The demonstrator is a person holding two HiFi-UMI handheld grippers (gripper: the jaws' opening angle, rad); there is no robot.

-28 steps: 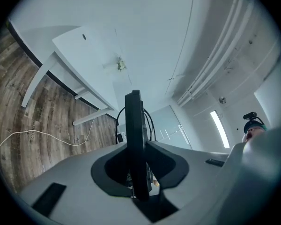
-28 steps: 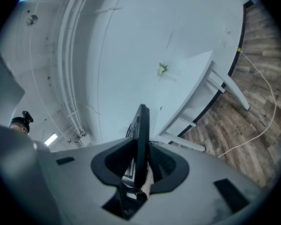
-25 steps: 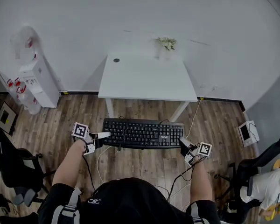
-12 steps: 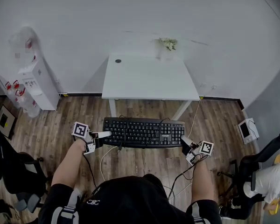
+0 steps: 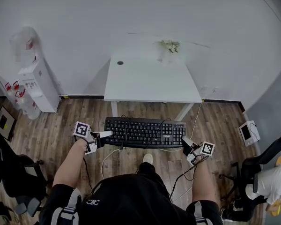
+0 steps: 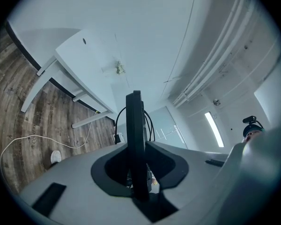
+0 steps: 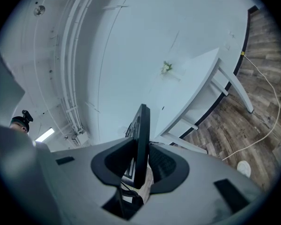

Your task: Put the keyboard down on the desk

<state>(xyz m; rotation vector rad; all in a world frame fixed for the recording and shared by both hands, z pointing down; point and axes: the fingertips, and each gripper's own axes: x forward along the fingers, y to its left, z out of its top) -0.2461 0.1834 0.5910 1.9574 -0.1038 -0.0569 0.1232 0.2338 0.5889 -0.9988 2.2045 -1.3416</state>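
Wood-plank floor (image 5: 47,125) spreads below a white desk (image 5: 152,83) that is set against a pale wall (image 5: 84,13). Short of the desk's near edge, the left gripper (image 5: 104,135) has its 2 jaws clamped on the left end of a black keyboard (image 5: 145,132). The left gripper view shows the board's thin edge pinched between the dark pads (image 6: 113,165), with no gap on either side. The right gripper (image 5: 186,143) holds the opposite end the same way, its pads (image 7: 166,165) pressed against both faces of the board.

Between the 2 grippers the keyboard hangs level in the air with its keys up and its long side parallel to the desk's near edge. It is clear of the desktop and over the floor in front of the desk.

A white cable (image 5: 195,118) lies on the floor beside the desk's right legs. On the desk, a small vase of flowers (image 5: 168,48) stands at the far right corner, and a round hole (image 5: 120,63) sits near the far left corner. Left of the desk, a white water dispenser (image 5: 37,81) stands by the wall. Well to the right of the desk, a person (image 5: 267,186) sits on an office chair.
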